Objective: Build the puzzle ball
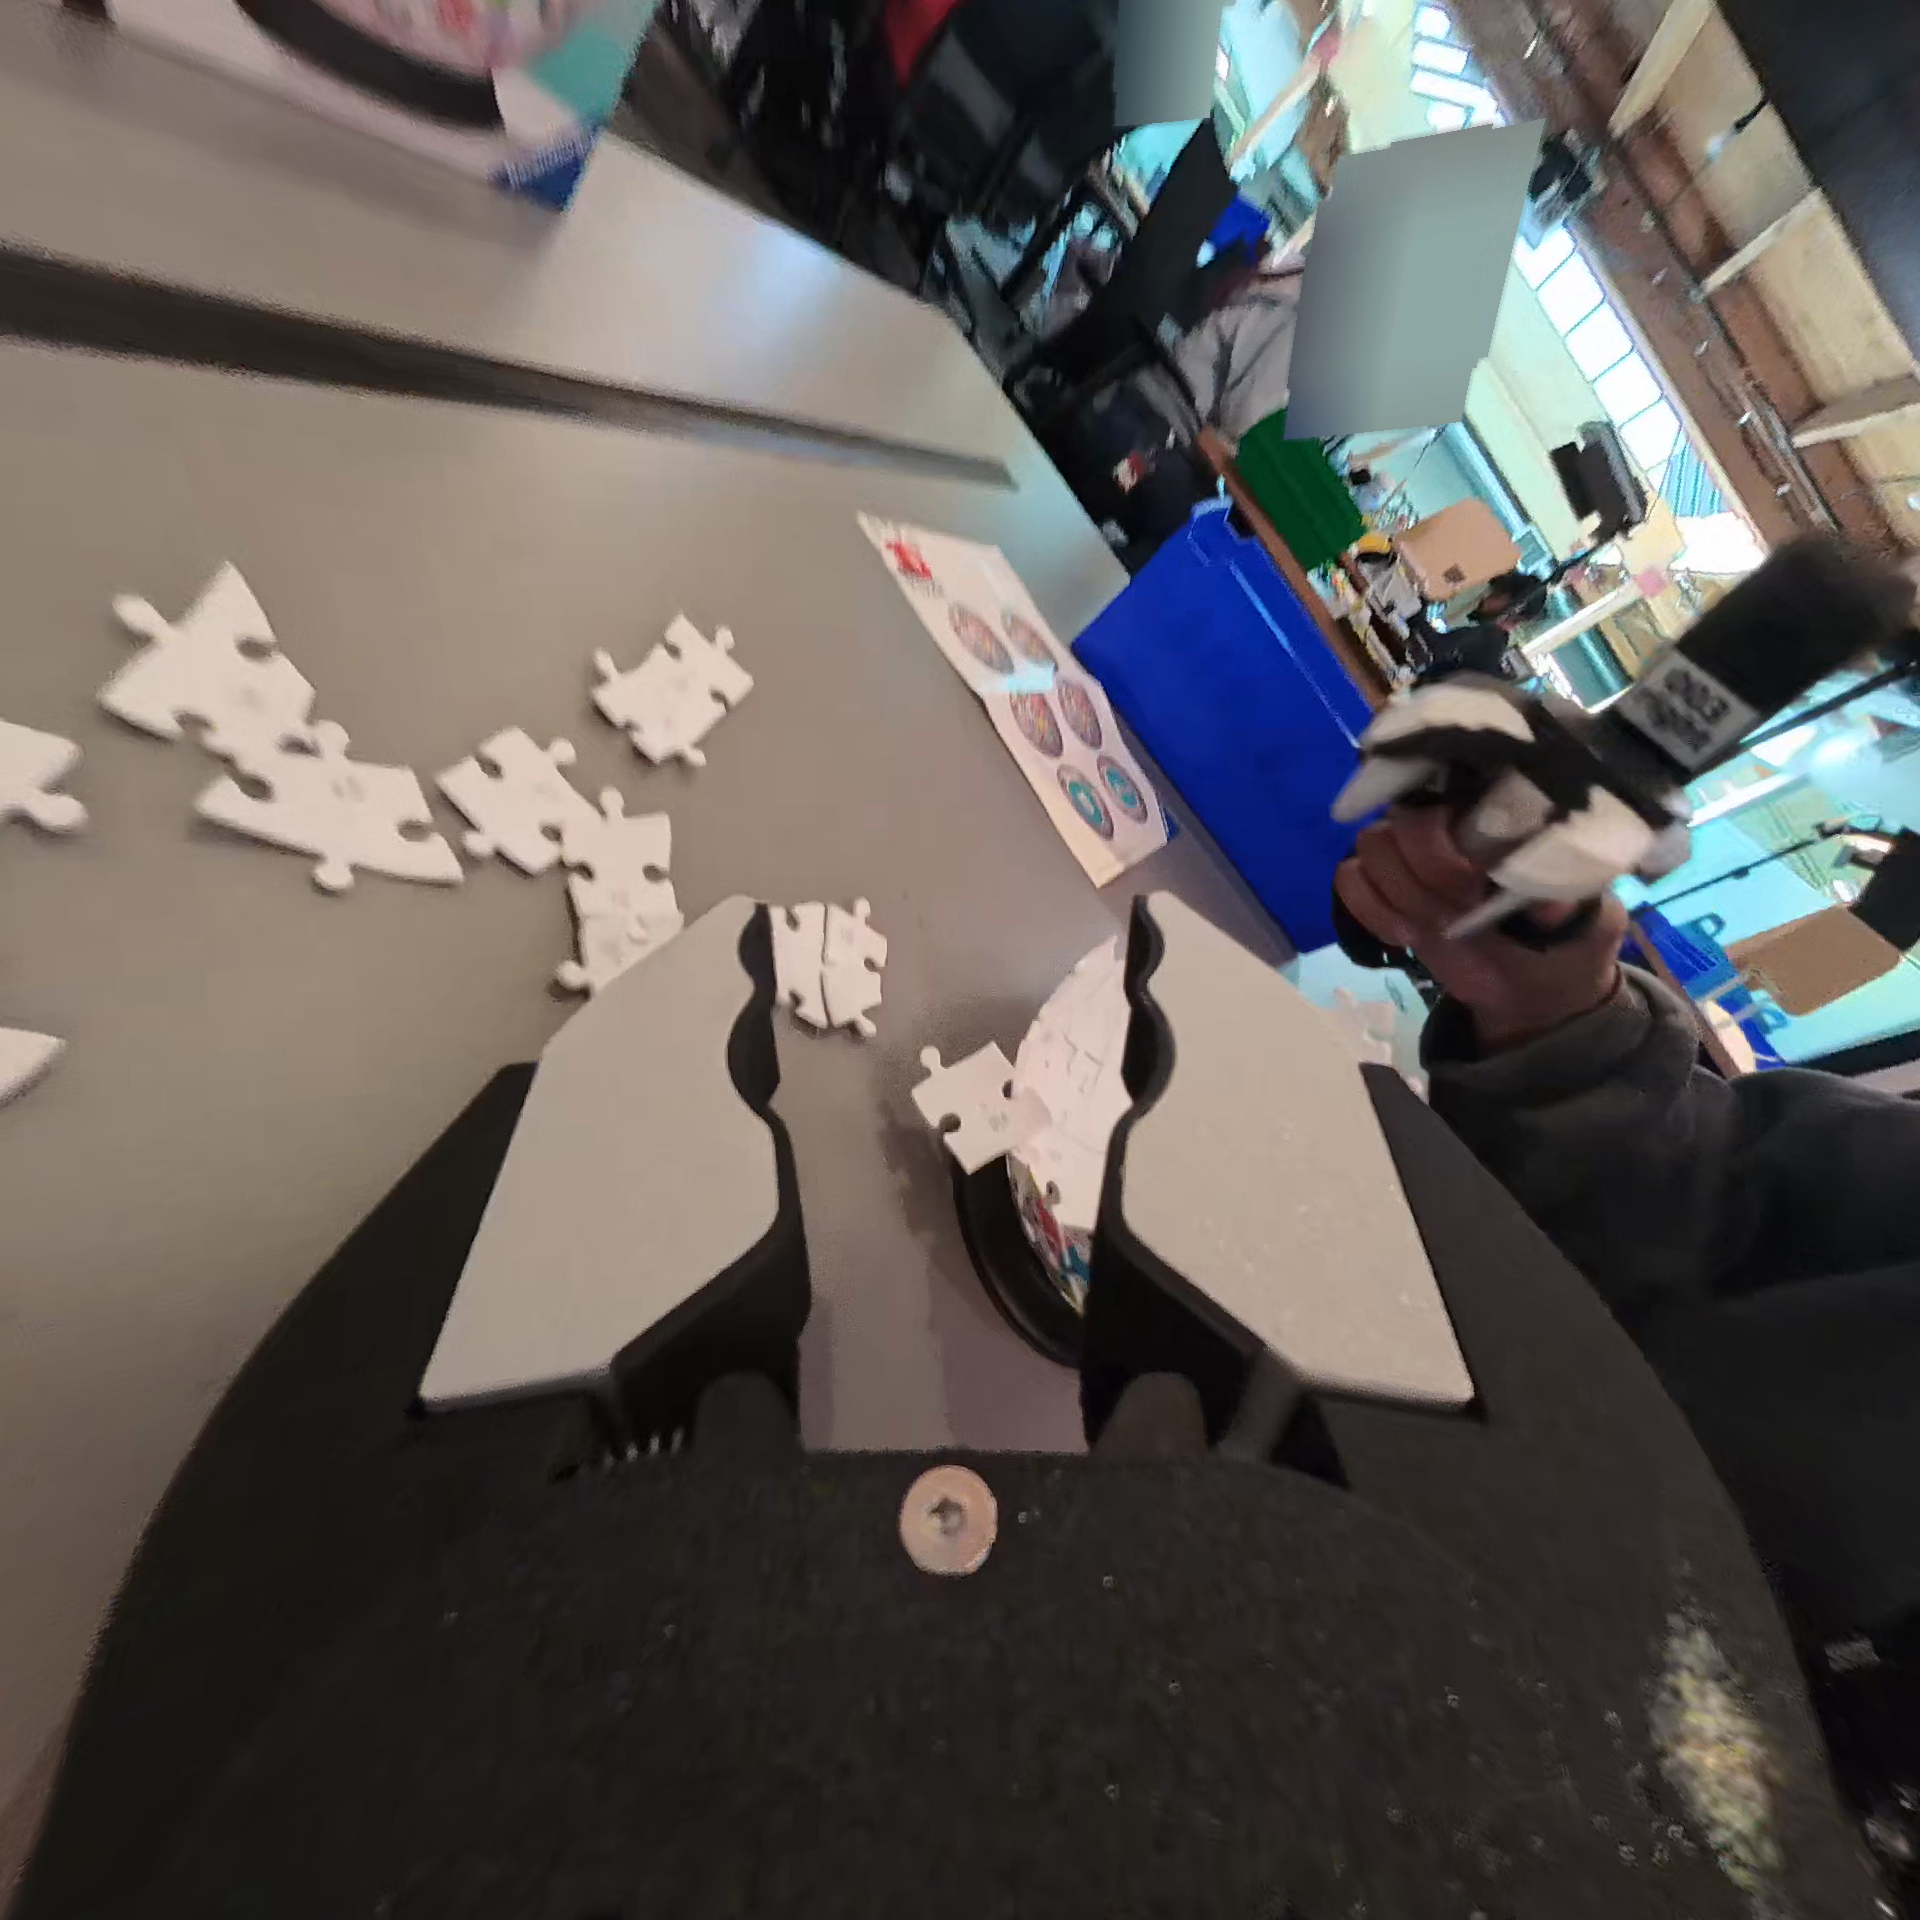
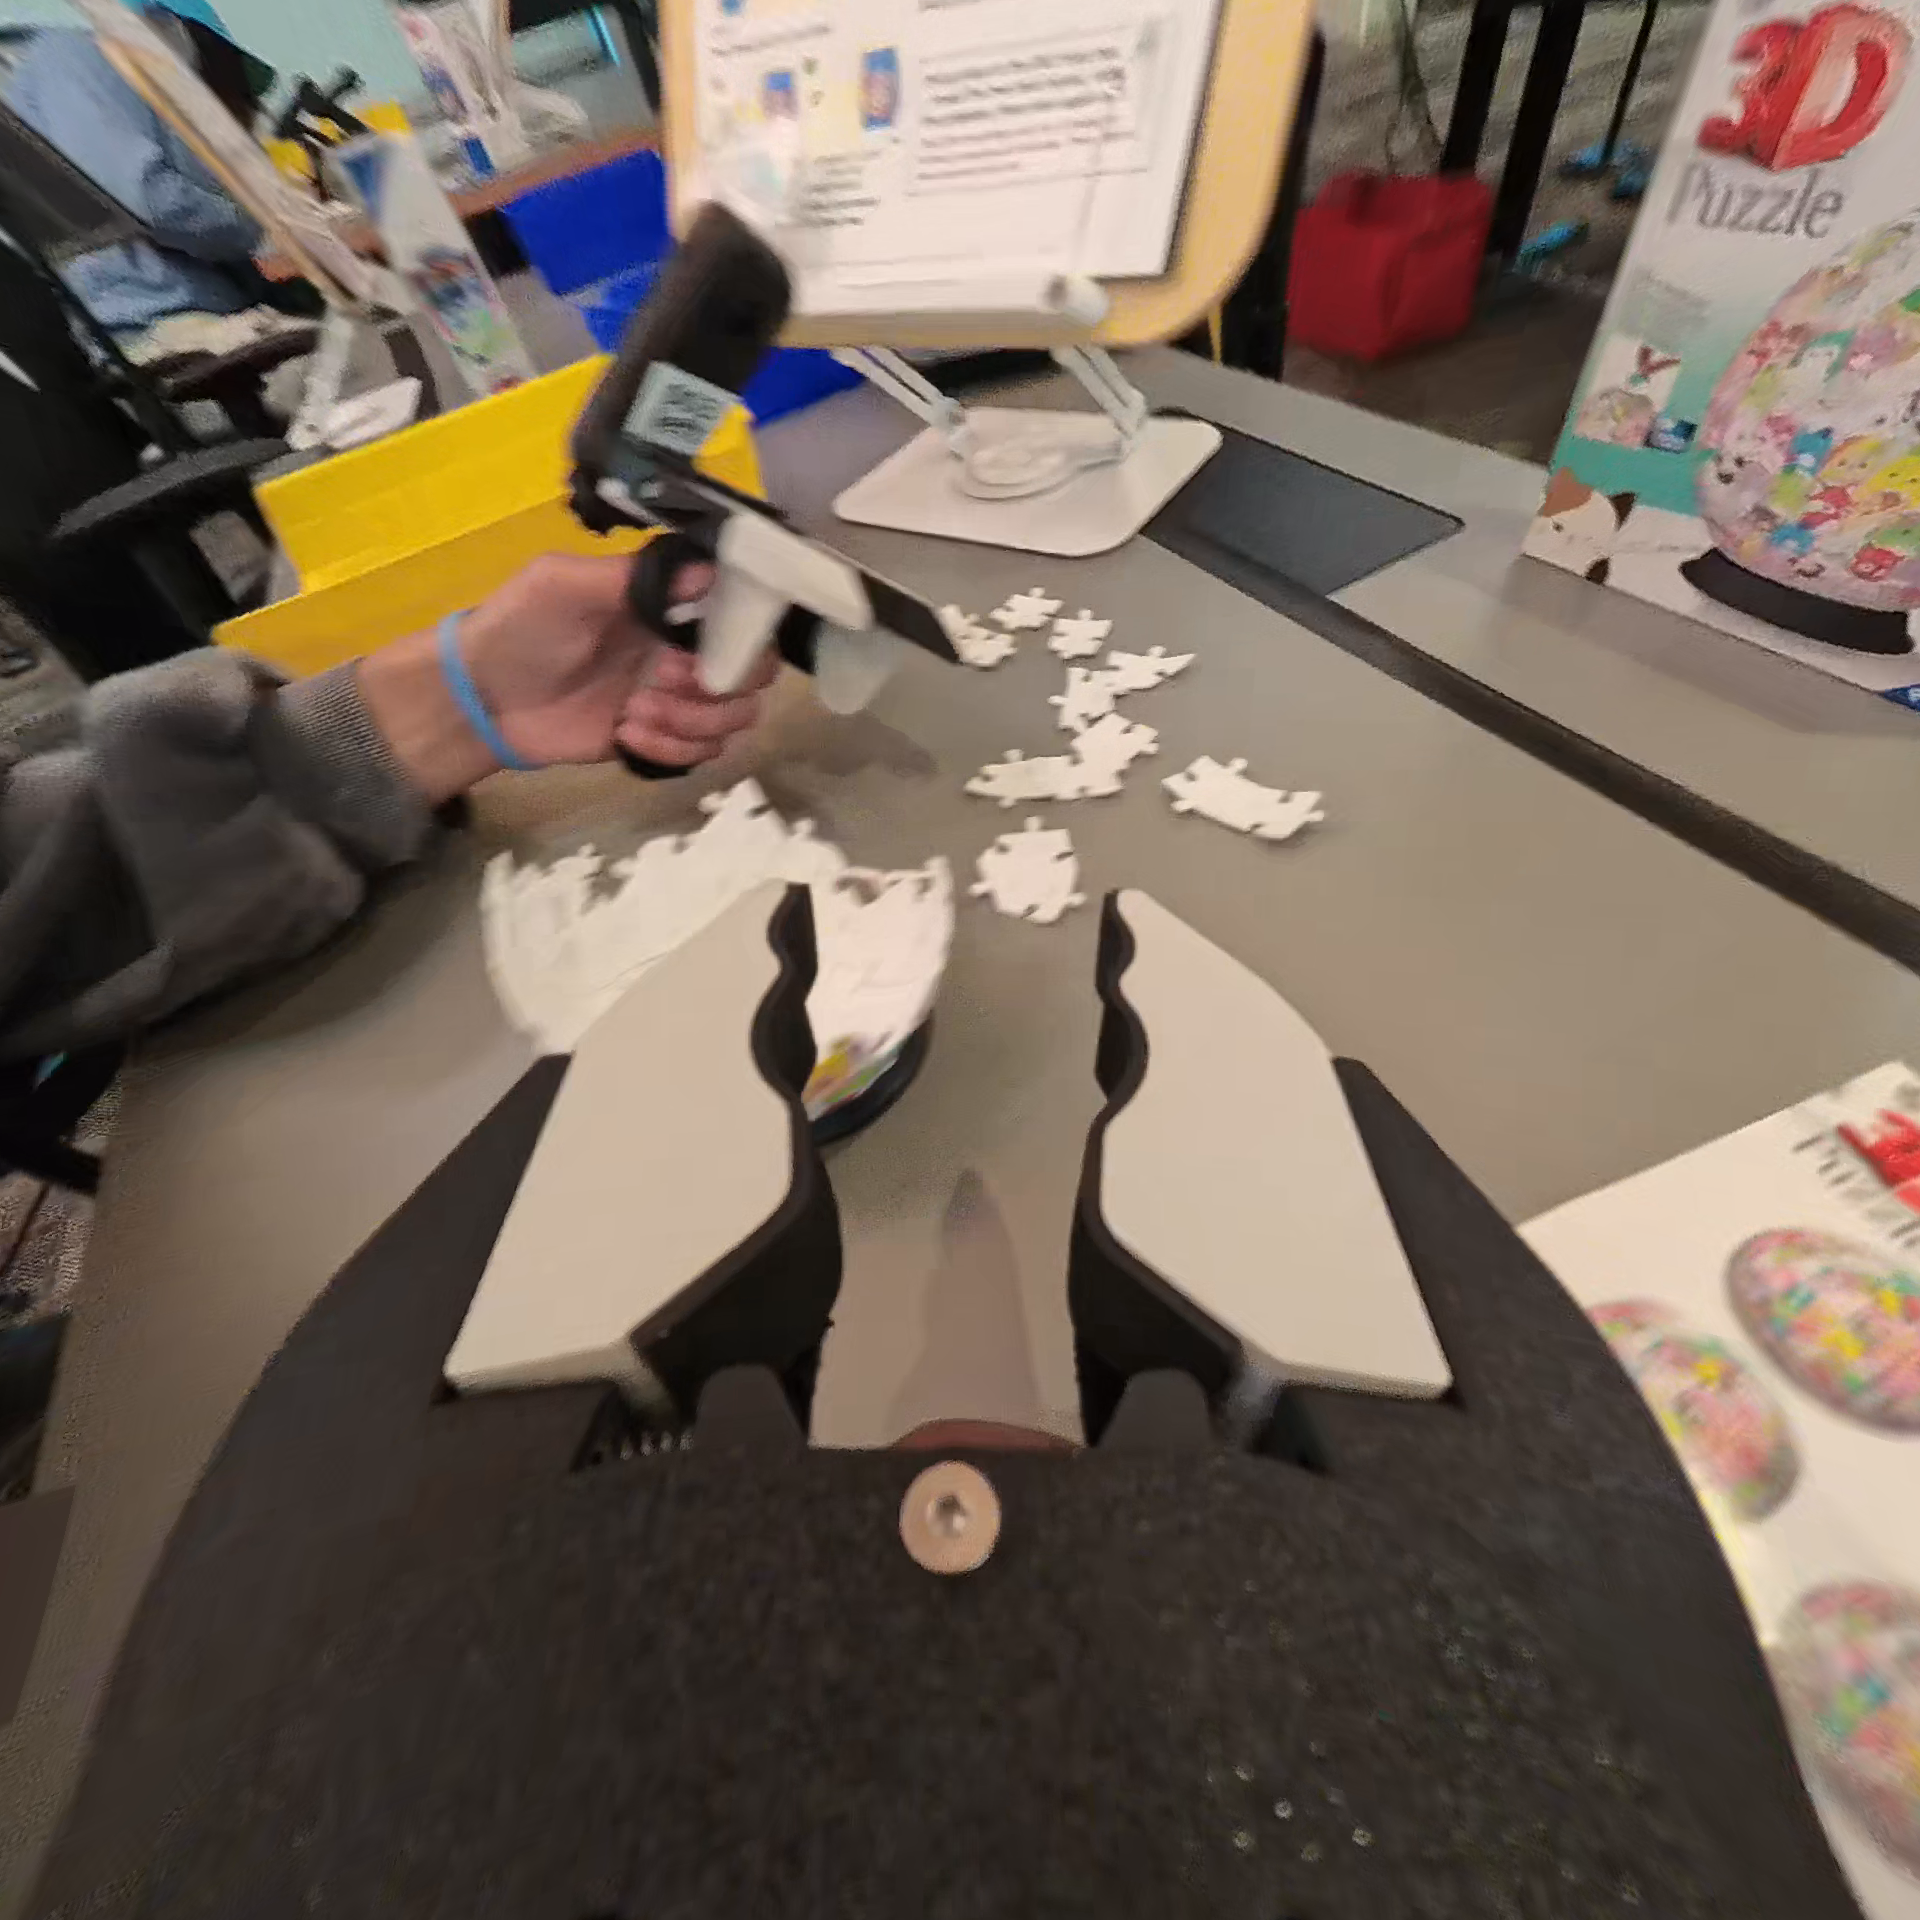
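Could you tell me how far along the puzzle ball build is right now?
Done: a partial shell with a jagged rim sits on the black stand. In hand: nothing; the left claw and right claw are both open and empty. Left: many white loose pieces lie scattered on the table.

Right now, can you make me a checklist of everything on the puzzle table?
Surface: grey table, with a dark seam running across it.
Job's things: half-built puzzle ball on a black stand; loose white pieces scattered face down.
Clutter: instruction sheet, puzzle box, document stand.
Grippers: left claw open and empty; right claw open and empty, both above the table.
Cables: nothing seen.
Surroundings: yellow bin, blue bin, busy room behind.
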Motion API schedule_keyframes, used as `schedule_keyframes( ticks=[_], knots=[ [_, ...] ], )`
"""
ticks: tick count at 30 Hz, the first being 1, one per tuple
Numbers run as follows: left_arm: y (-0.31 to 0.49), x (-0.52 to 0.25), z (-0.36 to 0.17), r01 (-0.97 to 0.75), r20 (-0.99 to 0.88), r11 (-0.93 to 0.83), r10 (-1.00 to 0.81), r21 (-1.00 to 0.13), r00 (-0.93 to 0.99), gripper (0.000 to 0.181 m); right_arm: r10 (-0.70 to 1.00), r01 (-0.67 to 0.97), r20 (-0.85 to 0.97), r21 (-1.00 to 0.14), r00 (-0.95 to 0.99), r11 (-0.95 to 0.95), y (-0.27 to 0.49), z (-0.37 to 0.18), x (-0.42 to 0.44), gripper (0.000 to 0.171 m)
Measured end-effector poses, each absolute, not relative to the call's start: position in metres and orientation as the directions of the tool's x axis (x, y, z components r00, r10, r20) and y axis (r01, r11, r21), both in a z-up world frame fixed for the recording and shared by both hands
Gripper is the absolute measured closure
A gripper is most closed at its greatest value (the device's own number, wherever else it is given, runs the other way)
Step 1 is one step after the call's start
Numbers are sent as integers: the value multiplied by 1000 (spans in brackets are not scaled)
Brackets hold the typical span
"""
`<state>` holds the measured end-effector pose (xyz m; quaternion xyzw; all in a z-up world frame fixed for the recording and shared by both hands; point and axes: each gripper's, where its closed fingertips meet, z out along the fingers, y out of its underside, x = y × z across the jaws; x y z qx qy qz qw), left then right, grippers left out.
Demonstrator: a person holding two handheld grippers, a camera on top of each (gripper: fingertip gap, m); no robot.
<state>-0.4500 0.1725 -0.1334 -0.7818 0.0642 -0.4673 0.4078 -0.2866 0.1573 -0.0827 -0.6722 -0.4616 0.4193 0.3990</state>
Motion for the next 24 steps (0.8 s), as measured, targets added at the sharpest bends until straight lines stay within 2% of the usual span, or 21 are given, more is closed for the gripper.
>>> schedule_keyframes(
  ticks=[2, 4, 6, 9, 16, 24],
  knots=[
    [171, -458, -130, 278, 657, -637, -494, -719, 569, 117, 954, 321, -197, -910, 224, -263, 192, -84, -312, 124],
    [170, -468, -131, 253, 594, -592, -496, -765, 634, 123, 970, 412, -203, -879, 133, -241, 208, -103, -344, 125],
    [169, -479, -139, 210, 516, -562, -466, -800, 719, 130, 976, 598, -215, -778, 32, -191, 213, -145, -363, 130],
    [167, -483, -142, 178, 448, -528, -444, -831, 776, 132, 956, 715, -283, -684, -73, -148, 202, -184, -377, 132],
    [168, -473, -161, 39, 318, -525, -454, -850, 833, 134, 977, 725, 5, -669, -213, 162, 192, -216, -382, 132],
    [169, -466, -172, 5, 314, -554, -463, -832, 829, 134, 985, 739, 104, -652, -139, 173, 218, -218, -387, 137]
  ],
)
